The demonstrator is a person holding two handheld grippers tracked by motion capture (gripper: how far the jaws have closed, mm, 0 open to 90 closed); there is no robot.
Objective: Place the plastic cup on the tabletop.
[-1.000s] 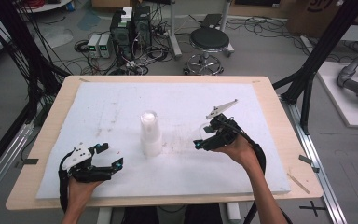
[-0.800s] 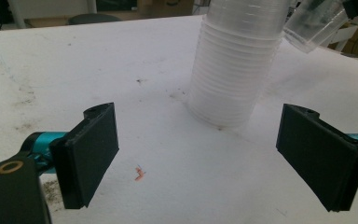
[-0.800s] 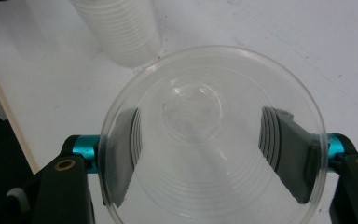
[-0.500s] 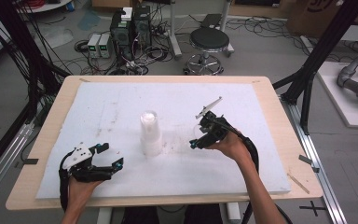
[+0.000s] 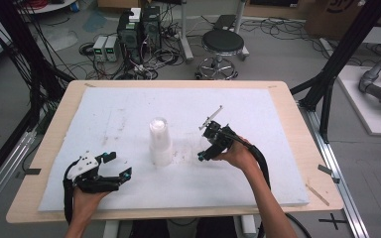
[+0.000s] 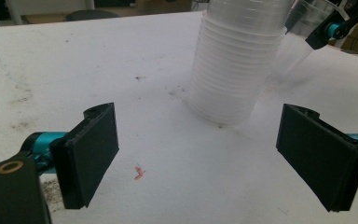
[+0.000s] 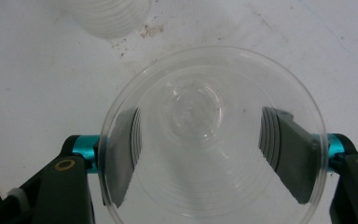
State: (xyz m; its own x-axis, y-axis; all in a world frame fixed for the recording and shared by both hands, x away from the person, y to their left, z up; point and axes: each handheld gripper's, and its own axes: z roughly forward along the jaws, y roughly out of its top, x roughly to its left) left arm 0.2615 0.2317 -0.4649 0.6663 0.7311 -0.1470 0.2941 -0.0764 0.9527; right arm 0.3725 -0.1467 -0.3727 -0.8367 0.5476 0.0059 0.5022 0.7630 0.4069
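High view: stack of clear cups (image 5: 159, 141) upright at frame centre on the white-covered bench (image 5: 278, 129); left gripper (image 5: 113, 167) lower left, jaws spread, empty. Left gripper view: stack at upper centre-right. Right gripper view: right gripper (image 7: 200, 149) pinching a single clear cup (image 7: 212, 135), frame centre.

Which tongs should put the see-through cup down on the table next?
The right tongs, probably: they are already clamped around the single clear plastic cup, above the white foam mat. The left tongs hang open, away from the stack of clear plastic cups.
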